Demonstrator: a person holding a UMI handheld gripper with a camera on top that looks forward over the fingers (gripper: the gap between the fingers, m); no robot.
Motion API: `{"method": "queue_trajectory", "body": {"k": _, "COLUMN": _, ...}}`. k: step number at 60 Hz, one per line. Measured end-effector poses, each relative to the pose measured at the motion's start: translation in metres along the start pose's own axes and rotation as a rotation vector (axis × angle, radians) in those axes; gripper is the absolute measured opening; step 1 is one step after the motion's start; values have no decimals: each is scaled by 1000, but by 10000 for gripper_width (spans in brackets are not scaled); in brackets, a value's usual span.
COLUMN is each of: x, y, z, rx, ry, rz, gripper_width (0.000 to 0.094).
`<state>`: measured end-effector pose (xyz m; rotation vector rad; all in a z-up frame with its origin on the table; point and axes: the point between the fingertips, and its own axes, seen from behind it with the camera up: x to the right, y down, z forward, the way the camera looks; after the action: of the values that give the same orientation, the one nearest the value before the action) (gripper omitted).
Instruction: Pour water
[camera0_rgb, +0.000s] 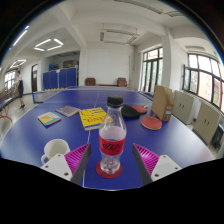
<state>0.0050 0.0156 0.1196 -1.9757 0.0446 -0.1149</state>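
Observation:
A clear plastic bottle (112, 135) with a dark cap and a red label stands upright on a red coaster (110, 169) on the blue table (170, 145). My gripper (112, 160) is open. The bottle stands between the fingers with a gap at each side. The magenta pads (79, 157) face it from left and right. A white cup (55, 150) sits on the table just left of the left finger.
Beyond the bottle lie a yellow book (92, 116), a second book (48, 119) further left, a grey flat item (68, 110) and a red paddle (152, 122) to the right. Chairs and windows line the room behind.

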Motion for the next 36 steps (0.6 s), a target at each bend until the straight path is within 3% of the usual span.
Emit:
{"method": "queue_trajectory", "body": {"k": 12, "x": -7, "y": -1, "z": -119, "rx": -67, "ry": 57, "rz": 43, "gripper_width": 850}}
{"method": "queue_trajectory", "body": {"k": 23, "x": -16, "y": 1, "z": -242, "rx": -65, "ry": 128, "rz": 26, "gripper_width": 851}}
{"method": "queue_trajectory", "body": {"k": 36, "x": -34, "y": 13, "z": -343, "rx": -53, "ry": 142, "rz": 19, "gripper_width": 855}}
